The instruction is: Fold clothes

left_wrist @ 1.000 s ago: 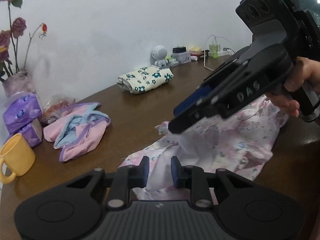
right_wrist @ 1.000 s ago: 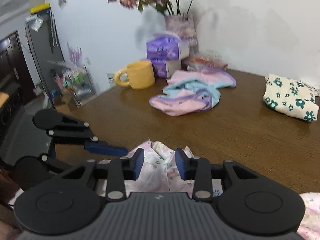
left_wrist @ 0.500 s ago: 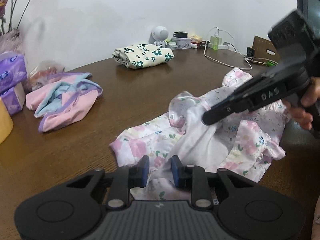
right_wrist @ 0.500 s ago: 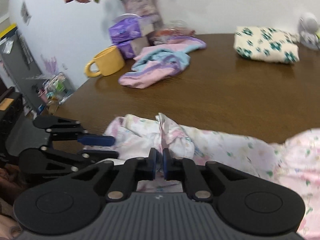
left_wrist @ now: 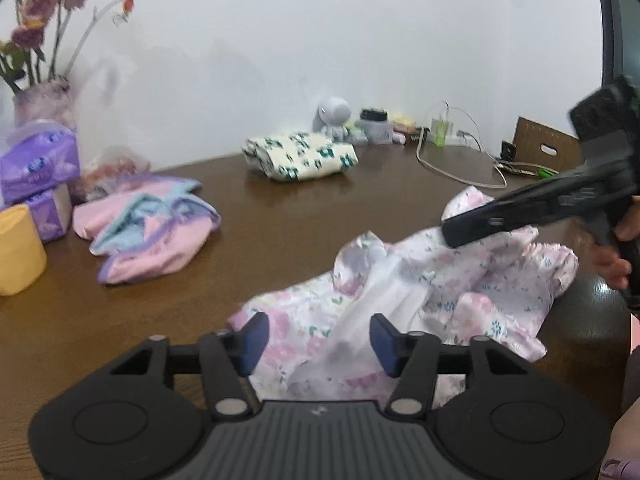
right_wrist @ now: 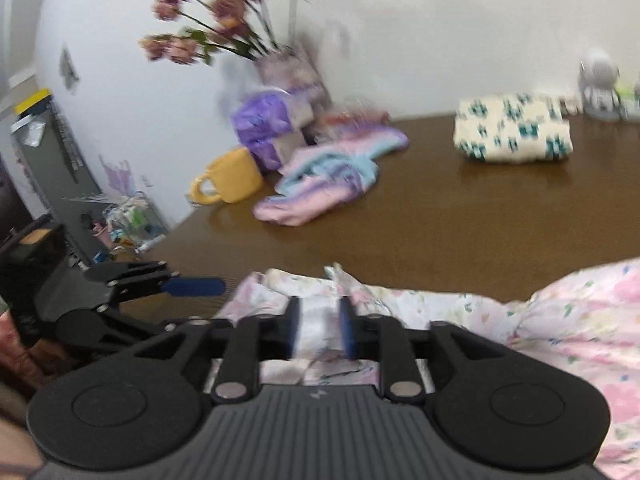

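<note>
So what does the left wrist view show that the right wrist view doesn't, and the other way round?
Only the left wrist view: the white cable, the cardboard piece against the wall, and the right gripper from the side over the floral garment.

Only the right wrist view: the cluttered shelf beyond the table edge, and the left gripper's blue fingers from the side.

Both: the floral garment, the folded green-print cloth, the pink and blue garment, the yellow mug, purple tissue packs and flowers. Both grippers' jaws are opening, with fabric between them.
</note>
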A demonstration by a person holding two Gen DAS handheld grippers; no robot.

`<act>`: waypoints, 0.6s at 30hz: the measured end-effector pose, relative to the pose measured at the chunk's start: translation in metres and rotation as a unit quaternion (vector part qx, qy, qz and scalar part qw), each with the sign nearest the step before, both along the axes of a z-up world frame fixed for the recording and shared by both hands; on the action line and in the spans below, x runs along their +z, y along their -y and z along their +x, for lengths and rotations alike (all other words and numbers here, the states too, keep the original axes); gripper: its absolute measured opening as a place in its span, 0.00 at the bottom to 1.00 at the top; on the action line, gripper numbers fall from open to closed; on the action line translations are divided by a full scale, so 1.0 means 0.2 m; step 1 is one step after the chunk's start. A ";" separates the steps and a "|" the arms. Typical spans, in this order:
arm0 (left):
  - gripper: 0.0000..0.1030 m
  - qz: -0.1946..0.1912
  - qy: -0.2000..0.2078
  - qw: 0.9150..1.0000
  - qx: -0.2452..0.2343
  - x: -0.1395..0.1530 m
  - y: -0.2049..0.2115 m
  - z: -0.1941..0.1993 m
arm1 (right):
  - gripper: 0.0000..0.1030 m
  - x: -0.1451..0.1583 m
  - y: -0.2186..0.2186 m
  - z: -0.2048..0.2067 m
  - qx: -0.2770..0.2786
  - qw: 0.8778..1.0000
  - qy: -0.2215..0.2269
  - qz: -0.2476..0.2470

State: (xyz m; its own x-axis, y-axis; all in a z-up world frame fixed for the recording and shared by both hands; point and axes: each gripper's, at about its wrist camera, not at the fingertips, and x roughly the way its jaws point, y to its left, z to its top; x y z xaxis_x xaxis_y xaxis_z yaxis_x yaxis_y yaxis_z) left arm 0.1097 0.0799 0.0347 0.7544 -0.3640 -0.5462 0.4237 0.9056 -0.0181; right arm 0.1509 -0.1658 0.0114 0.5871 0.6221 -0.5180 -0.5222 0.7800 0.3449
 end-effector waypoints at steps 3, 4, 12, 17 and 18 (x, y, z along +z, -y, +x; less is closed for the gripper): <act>0.55 -0.003 -0.003 1.000 0.017 0.01 -0.01 -0.02 | 0.37 0.04 -0.05 -0.08 0.044 0.998 0.016 -0.033; 0.55 -0.005 -0.006 1.000 0.024 0.01 -0.02 -0.02 | 0.37 0.04 -0.08 -0.10 0.059 0.997 0.020 -0.047; 0.59 -0.008 -0.016 0.998 0.067 0.00 -0.09 -0.13 | 0.31 -0.07 -0.16 -0.09 0.080 0.994 -0.046 -0.058; 0.60 -0.011 -0.017 0.997 0.074 0.01 -0.10 -0.17 | 0.07 -0.08 -0.10 -0.06 0.063 0.996 -0.067 0.010; 0.60 -0.011 -0.019 0.997 0.076 0.01 -0.10 -0.18 | 0.07 -0.08 -0.09 -0.05 0.058 0.996 -0.062 0.011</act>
State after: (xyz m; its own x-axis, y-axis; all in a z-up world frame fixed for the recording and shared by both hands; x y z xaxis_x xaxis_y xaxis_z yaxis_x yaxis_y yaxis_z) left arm 0.0744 0.0993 0.0360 0.7809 -0.2600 -0.5680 0.2810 0.9583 -0.0523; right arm 0.1406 -0.1471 -0.0044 0.4427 0.6941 -0.5677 -0.5605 0.7084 0.4290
